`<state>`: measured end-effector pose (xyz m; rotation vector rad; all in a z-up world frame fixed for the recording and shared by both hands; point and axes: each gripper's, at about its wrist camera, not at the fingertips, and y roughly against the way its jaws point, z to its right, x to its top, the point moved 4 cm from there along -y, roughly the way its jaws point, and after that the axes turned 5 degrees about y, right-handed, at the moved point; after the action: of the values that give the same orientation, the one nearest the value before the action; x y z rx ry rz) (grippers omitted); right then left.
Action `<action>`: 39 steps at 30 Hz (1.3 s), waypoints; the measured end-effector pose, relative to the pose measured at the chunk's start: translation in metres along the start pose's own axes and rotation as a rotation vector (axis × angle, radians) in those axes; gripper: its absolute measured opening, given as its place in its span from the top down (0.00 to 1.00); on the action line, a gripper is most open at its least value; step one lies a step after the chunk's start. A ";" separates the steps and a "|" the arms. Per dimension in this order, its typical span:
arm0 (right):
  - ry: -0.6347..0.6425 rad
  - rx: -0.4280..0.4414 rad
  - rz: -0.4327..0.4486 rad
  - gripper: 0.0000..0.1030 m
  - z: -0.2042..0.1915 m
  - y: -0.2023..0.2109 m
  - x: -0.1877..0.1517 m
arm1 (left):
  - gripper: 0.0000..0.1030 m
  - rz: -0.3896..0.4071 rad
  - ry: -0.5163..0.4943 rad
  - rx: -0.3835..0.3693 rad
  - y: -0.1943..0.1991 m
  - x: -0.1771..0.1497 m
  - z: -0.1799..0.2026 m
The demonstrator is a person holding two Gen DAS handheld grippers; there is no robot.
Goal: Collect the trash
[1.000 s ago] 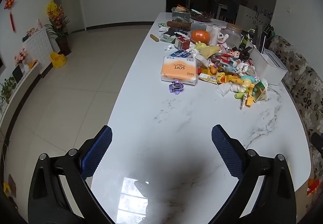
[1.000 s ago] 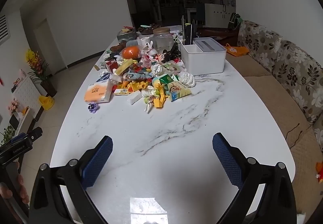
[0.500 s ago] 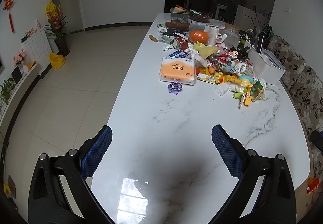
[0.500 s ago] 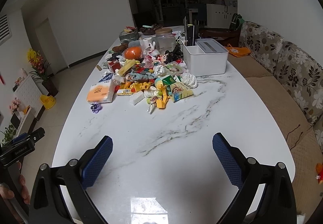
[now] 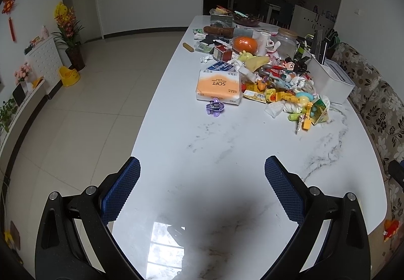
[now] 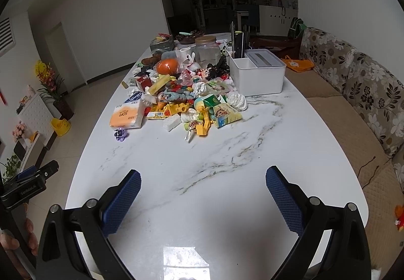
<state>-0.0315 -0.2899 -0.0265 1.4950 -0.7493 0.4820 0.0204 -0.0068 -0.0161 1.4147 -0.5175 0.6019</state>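
Observation:
A heap of wrappers, crumpled tissues and small toys (image 5: 282, 93) lies at the far middle of the white marble table (image 5: 227, 148); it also shows in the right wrist view (image 6: 192, 103). A crumpled white tissue (image 6: 236, 101) and a green snack packet (image 6: 226, 114) lie at its near edge. My left gripper (image 5: 202, 179) is open and empty above the near table. My right gripper (image 6: 203, 184) is open and empty, also well short of the heap.
A white bin (image 6: 257, 73) stands behind the heap at the right. An orange tissue pack (image 5: 218, 84) and a purple toy (image 5: 214, 107) lie at the left. A floral sofa (image 6: 366, 93) runs along the table's right side. The left gripper's body (image 6: 27, 186) shows at left.
Both grippers have moved a little forward toward the heap, which looks slightly nearer. Both stay open and empty.

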 end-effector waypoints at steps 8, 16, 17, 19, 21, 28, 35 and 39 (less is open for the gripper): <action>0.005 0.009 -0.004 0.05 0.000 0.000 0.000 | 0.06 -0.002 0.002 -0.014 0.000 0.002 0.000; 0.008 0.012 -0.002 0.05 -0.002 0.002 0.001 | 0.06 -0.002 -0.003 -0.021 0.001 0.003 0.000; 0.008 0.012 -0.003 0.05 -0.003 0.001 0.001 | 0.06 -0.003 -0.002 -0.022 0.001 0.003 0.000; 0.009 0.012 -0.003 0.05 -0.002 0.001 0.001 | 0.06 -0.006 -0.001 -0.023 0.001 0.003 0.001; 0.008 0.013 -0.004 0.05 -0.003 0.001 0.001 | 0.06 -0.005 -0.003 -0.023 0.000 0.002 0.001; 0.008 0.016 -0.008 0.05 -0.003 0.002 0.000 | 0.06 -0.011 -0.006 -0.027 -0.001 0.002 0.003; 0.006 0.014 -0.009 0.05 -0.001 0.000 -0.001 | 0.06 -0.016 -0.012 -0.026 -0.004 0.003 0.005; 0.001 0.021 -0.013 0.05 0.001 -0.002 -0.002 | 0.06 -0.023 -0.013 -0.022 -0.006 0.002 0.005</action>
<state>-0.0314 -0.2903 -0.0295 1.5183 -0.7356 0.4819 0.0261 -0.0121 -0.0188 1.4028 -0.5158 0.5679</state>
